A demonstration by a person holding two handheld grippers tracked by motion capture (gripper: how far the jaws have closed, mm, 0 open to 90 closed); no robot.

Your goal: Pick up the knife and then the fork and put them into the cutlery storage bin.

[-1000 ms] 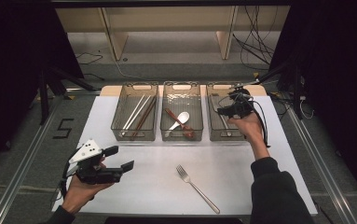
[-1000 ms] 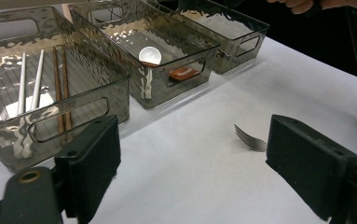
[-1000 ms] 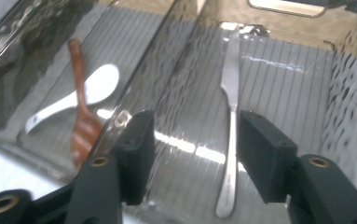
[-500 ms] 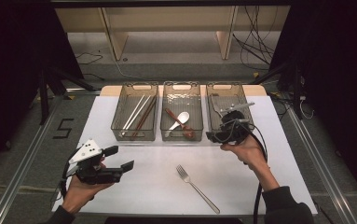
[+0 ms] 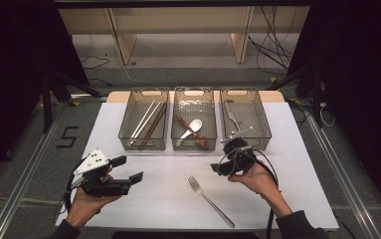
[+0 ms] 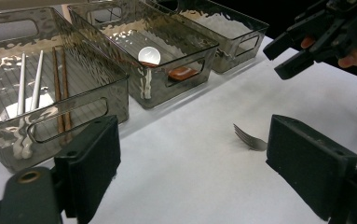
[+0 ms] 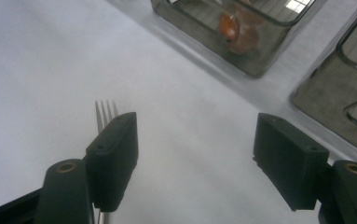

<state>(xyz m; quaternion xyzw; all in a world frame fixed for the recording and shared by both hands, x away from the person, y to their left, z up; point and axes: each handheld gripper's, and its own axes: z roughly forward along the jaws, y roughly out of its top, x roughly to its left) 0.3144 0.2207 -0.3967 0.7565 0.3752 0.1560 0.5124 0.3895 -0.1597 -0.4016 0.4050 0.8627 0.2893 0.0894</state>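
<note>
fork (image 5: 209, 200) | lower centre of high view, flat on white mat, awaiting pickup | right gripper (image 5: 218, 167) just opening, empty, above its tines | left gripper (image 5: 128, 169) released, idle lower left

bins (image 5: 195, 144): three in a row at 12 o'clock on the surface (image 5: 143, 199)
chopsticks (image 5: 147, 121): left bin
spoons (image 5: 193, 128): middle bin
</note>
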